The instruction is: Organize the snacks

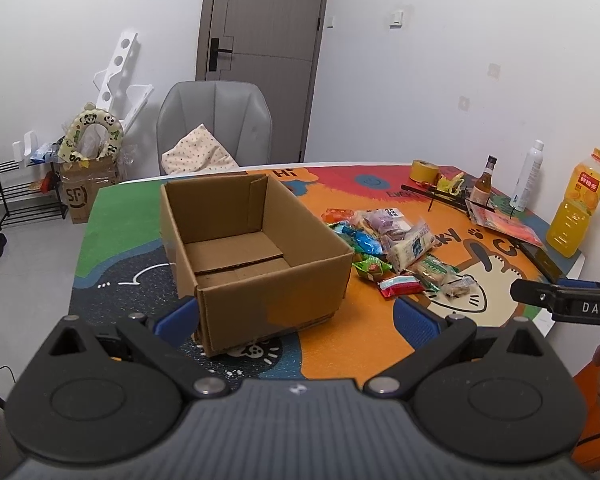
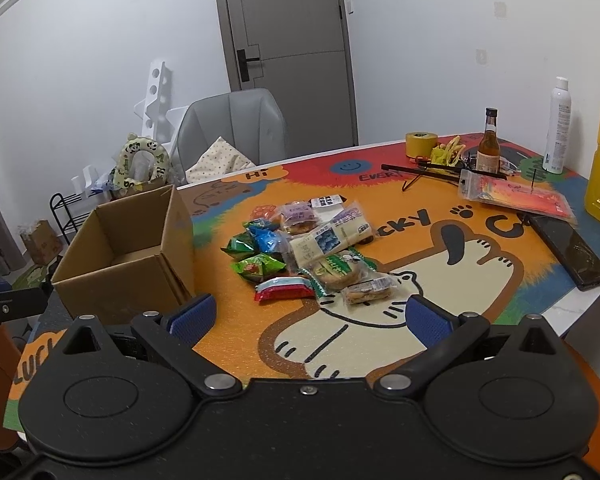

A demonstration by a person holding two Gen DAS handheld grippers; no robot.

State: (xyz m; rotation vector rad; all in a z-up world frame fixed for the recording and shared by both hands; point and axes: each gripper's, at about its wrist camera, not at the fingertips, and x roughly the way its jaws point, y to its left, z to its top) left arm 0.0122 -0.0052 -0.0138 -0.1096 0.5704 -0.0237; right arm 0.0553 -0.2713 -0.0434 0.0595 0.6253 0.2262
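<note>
box point(image 1: 260, 264) brown | table mat point(image 2: 352, 344) orange cat cartoon | juice bottle point(image 1: 576, 216) orange

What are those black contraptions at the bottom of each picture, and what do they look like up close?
They are two hand-held grippers. The left gripper has a grey ribbed body, black link arms with silver pivot pins and textured blue finger pads. The right gripper is black all over, with matching blue pads. Seen from the left camera, its side reads "DAS".

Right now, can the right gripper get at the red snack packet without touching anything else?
Probably yes. The right gripper is open, and the red snack packet lies at the pile's near edge with only bare mat between.
</note>
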